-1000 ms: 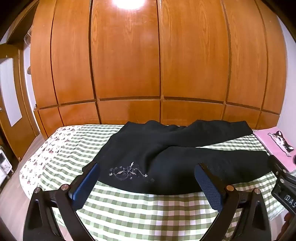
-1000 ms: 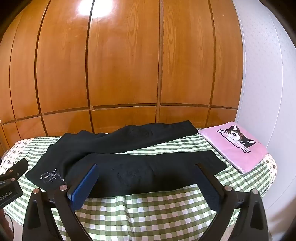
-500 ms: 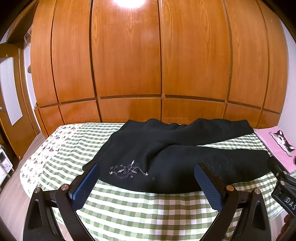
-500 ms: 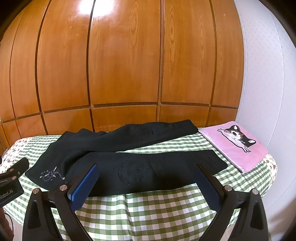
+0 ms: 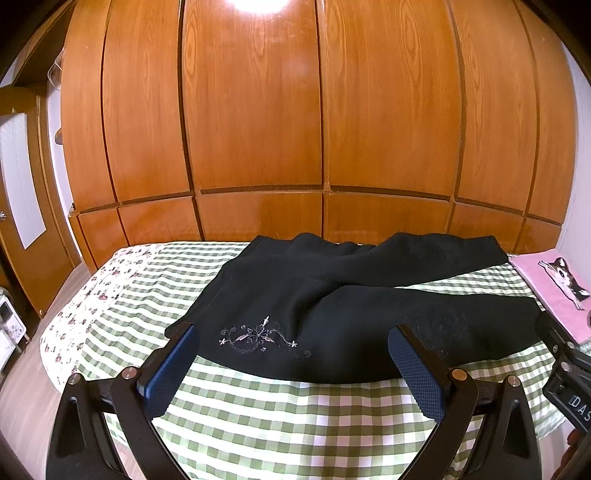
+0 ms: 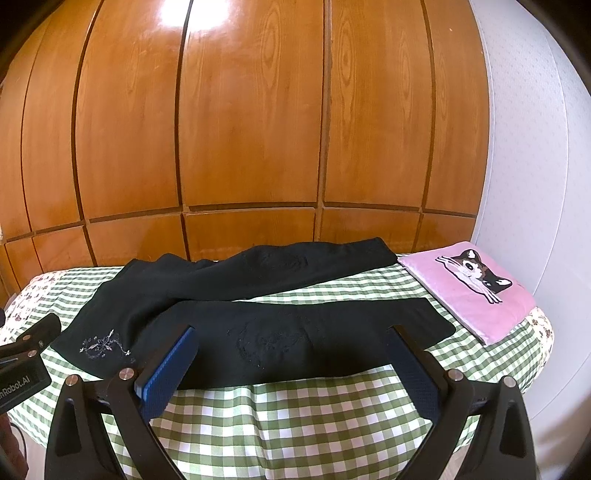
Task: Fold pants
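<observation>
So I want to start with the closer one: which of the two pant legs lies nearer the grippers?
The front leg, stretched along the bed's near edge; the other leg angles off toward the wooden wardrobe.

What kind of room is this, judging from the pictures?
Most likely a bedroom: a bed with a green checked cover, a wall of wooden wardrobe doors behind it, and a pink cat cushion beside black pants.

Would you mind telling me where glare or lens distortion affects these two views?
Left wrist view: a lamp reflection burns out the top of the wooden wardrobe, and the fisheye bows its panel seams outward. Right wrist view: a similar bright patch sits upper left on the wardrobe, seams curve likewise, and the black pants lose fold detail in shadow.
</observation>
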Demonstrator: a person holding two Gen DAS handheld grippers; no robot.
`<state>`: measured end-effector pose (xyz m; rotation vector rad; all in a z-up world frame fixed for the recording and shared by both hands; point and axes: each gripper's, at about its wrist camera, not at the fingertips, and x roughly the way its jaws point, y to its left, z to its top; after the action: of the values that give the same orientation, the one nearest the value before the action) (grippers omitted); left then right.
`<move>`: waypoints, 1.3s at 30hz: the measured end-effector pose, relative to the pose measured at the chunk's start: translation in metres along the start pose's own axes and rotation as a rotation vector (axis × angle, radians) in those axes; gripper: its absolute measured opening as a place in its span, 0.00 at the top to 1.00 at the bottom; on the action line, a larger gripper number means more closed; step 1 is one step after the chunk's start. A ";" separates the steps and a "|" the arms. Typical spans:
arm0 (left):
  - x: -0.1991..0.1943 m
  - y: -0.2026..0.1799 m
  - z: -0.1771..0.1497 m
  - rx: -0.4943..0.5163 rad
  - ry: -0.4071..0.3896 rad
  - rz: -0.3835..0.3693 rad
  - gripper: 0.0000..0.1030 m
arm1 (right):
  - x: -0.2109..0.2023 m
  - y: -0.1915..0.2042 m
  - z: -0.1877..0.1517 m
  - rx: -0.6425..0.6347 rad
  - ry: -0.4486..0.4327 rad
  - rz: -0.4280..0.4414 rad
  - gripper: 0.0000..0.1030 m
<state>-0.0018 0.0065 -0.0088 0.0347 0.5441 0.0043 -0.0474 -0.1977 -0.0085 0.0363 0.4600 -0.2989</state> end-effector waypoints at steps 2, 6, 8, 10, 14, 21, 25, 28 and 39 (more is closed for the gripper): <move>0.000 0.001 0.000 0.010 0.008 0.004 0.01 | 0.000 0.000 0.000 0.000 0.000 0.000 0.00; 0.002 0.000 0.002 0.056 0.047 0.031 0.01 | 0.000 0.000 0.000 -0.001 0.000 -0.004 0.00; 0.003 0.000 0.002 0.063 0.056 0.038 0.01 | 0.001 -0.001 0.000 0.000 0.003 -0.005 0.00; 0.005 -0.001 0.003 0.057 0.057 0.037 0.01 | 0.002 -0.001 0.000 0.001 0.005 -0.006 0.00; 0.007 0.000 0.002 0.034 0.051 0.028 0.01 | 0.004 -0.001 -0.001 -0.001 0.011 -0.007 0.00; 0.016 0.005 0.000 0.007 0.079 0.011 0.01 | 0.008 -0.001 -0.003 -0.005 0.025 -0.009 0.00; 0.028 0.010 -0.003 -0.042 0.121 -0.071 0.01 | 0.012 -0.002 -0.005 -0.003 0.026 -0.015 0.00; 0.040 0.024 -0.010 -0.148 0.155 -0.208 0.01 | 0.019 -0.007 -0.007 0.015 0.029 -0.015 0.00; 0.114 0.081 -0.050 -0.496 0.329 -0.292 0.00 | 0.089 -0.074 -0.039 0.285 0.196 0.171 0.10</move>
<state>0.0706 0.0904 -0.1075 -0.5371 0.8600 -0.1423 -0.0100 -0.2888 -0.0799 0.3832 0.6016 -0.1916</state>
